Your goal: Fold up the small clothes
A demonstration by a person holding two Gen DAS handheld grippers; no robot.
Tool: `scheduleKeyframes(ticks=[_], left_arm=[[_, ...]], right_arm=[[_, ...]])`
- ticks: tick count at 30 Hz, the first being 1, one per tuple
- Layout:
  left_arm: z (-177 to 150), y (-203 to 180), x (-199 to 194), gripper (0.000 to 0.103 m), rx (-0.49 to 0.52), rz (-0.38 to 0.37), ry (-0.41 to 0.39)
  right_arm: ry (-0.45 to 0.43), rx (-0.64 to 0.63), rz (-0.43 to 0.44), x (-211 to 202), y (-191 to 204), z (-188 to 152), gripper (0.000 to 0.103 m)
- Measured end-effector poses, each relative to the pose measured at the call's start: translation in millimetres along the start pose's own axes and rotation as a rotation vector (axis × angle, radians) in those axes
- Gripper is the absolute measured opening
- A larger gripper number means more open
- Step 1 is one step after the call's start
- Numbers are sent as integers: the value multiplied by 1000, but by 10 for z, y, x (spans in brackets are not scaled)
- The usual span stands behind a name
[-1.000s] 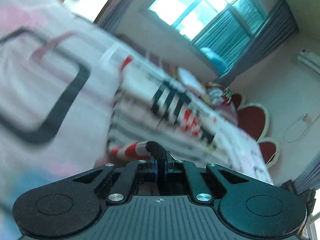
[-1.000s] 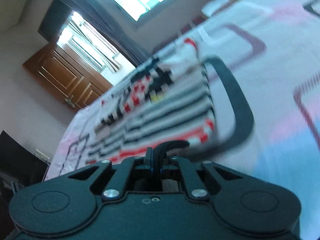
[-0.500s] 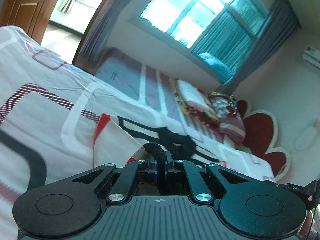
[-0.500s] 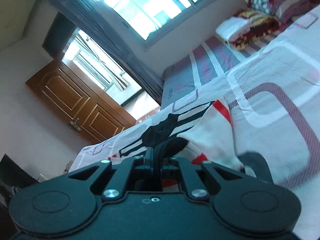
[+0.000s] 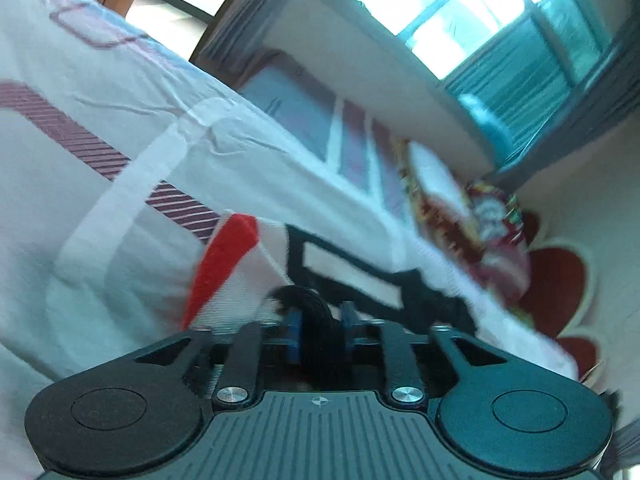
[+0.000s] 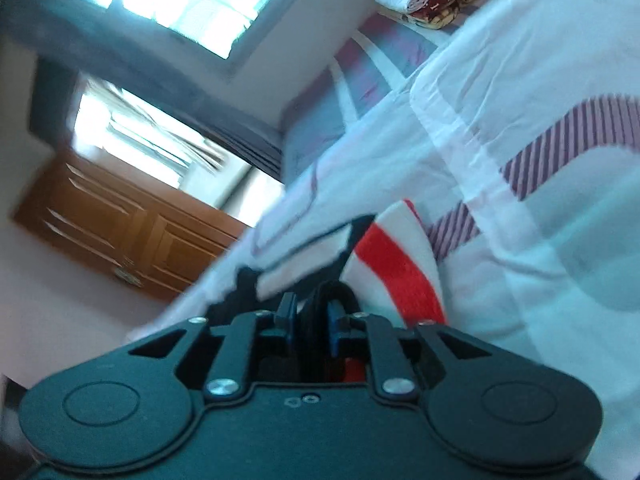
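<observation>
We see a small garment (image 5: 224, 280), white with a broad red stripe and black bands, lying low on a bed (image 5: 120, 128) whose sheet is white with striped maroon and pale rounded shapes. In the left wrist view the left claw (image 5: 319, 320) sits right at the near edge of the garment, and its jaws are opening: a dark, thick black fold of the garment's edge still stands between the blue pads (image 5: 294, 332), with a gap visible on either side of it, so the pads no longer press on it. In the right wrist view the right claw (image 6: 313, 320) is at another part of the same garment (image 6: 400, 264), beside the red stripe; its jaws are also opening, more narrowly, and a black fold of cloth rises between the pads (image 6: 332, 328). We cannot tell for certain whether that fold still touches the pad on one side, but a slit of space shows beside it. The garment spreads away from both claws across the sheet, its black bands running toward the far side. Beyond the bed we see pillows (image 5: 472, 216) stacked at the head, a red headboard (image 5: 560, 280), a bright window (image 5: 448, 12) with dark curtains, and a brown wooden door (image 6: 120, 232). Both views are blurred.
</observation>
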State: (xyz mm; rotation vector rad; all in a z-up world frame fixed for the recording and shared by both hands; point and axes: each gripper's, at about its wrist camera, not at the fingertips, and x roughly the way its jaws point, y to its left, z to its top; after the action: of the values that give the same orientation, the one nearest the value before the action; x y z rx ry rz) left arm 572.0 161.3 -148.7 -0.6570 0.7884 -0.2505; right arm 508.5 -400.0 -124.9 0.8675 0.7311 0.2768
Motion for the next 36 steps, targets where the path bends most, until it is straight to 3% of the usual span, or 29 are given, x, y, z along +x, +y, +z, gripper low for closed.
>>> scheduleKeyframes(ticks=[2, 4, 7, 9, 12, 18, 20, 24, 26, 29, 33, 36], left_arm=[[-12, 27, 11, 56, -29, -49, -21], [-10, -26, 22, 66, -14, -53, -33], [-6, -172, 67, 67, 63, -13, -38], [17, -244, 32, 68, 124, 16, -58], [38, -374, 36, 67, 283, 132, -49], [-49, -626, 221, 67, 587, 282, 23], [-90, -646, 278, 58, 621, 297, 38], [-110, -683, 245, 38, 610, 272, 36], [-70, -657, 231, 23, 580, 256, 23], [-95, -638, 184, 7, 571, 256, -29], [-167, -642, 59, 6, 562, 255, -147], [-191, -574, 78, 6, 541, 292, -167]], right_arm=[[-8, -35, 8, -22, 23, -23, 23], [-8, -61, 20, -35, 46, -28, 29], [-24, -104, 17, -59, 120, 6, 42], [-52, -133, 3, -117, 177, 7, 60], [-114, -199, -47, -249, 247, 44, 65], [-37, -456, -149, -173, 490, -4, 56], [4, -578, -200, -48, 650, -70, 54], [110, -769, -331, 310, 861, -208, 44], [132, -848, -387, 434, 915, -296, 41], [119, -909, -421, 499, 997, -404, 6], [48, -930, -432, 410, 1016, -459, 5], [-15, -894, -445, 254, 934, -357, 5]])
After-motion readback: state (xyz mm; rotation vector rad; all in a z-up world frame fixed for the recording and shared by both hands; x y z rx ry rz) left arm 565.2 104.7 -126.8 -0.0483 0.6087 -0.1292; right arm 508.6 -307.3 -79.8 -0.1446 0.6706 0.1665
